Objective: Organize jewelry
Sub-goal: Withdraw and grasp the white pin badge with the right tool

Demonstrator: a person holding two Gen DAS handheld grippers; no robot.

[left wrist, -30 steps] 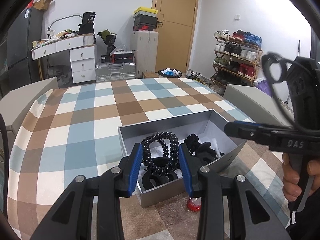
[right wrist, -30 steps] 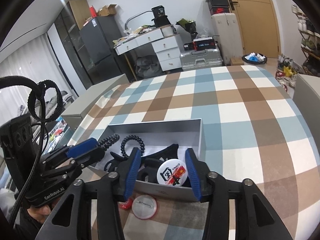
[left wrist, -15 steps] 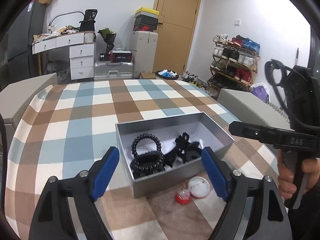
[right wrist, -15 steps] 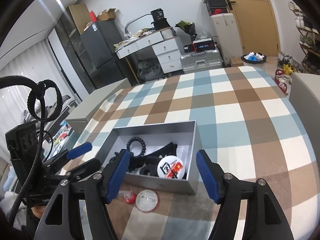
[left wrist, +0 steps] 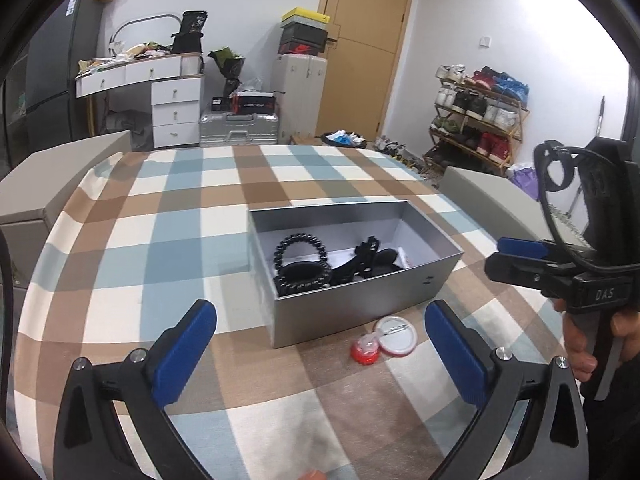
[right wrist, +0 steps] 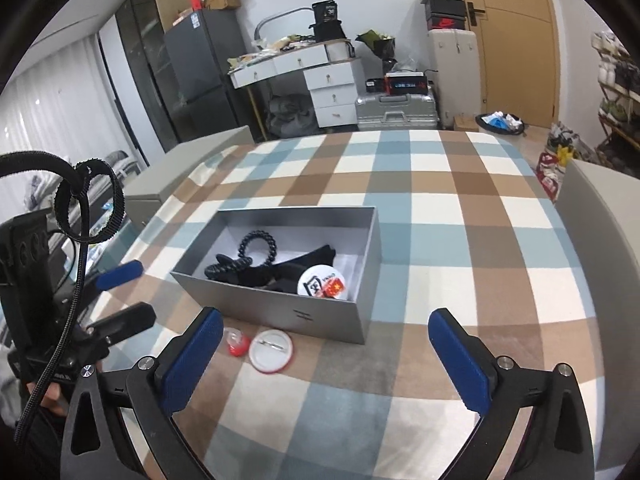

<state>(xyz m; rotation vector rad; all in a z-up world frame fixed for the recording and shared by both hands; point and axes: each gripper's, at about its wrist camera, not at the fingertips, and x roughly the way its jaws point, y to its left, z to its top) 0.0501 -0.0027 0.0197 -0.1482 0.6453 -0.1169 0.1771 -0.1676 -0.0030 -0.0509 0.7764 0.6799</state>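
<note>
Both your grippers are opening wide with nothing between the pads: the left gripper (left wrist: pixel 320 354) and the right gripper (right wrist: pixel 326 354) each hang released over the near part of the checked tablecloth (right wrist: pixel 460 200), short of the grey box (right wrist: pixel 280 312).

Just beyond your fingertips, against the box's near wall, lie two loose pieces: one white round pin badge (right wrist: pixel 270 350), back side up with its pin showing, and one small red-and-clear piece (right wrist: pixel 235 342) touching its left edge. I judge these are what remains to go in.

The risks, as I read them:
- The badge lies flat on soft cloth. Pads coming in level may skid over its rim or bunch the fabric instead of catching it.
- The two pieces touch, so closing on one could flick the other away or under the box wall.
- The box looks light. A nudge from a finger could slide it across the cloth.
- Your two grippers sit close together; aiming both at the same spot could knock them together.

Inside the box, counted: one printed white badge (right wrist: pixel 321 285) near the right end, two black beaded bracelets (left wrist: pixel 301 260) towards the left end, and a heap of black hair accessories (left wrist: pixel 366 260) in the middle whose number I cannot tell.
</note>
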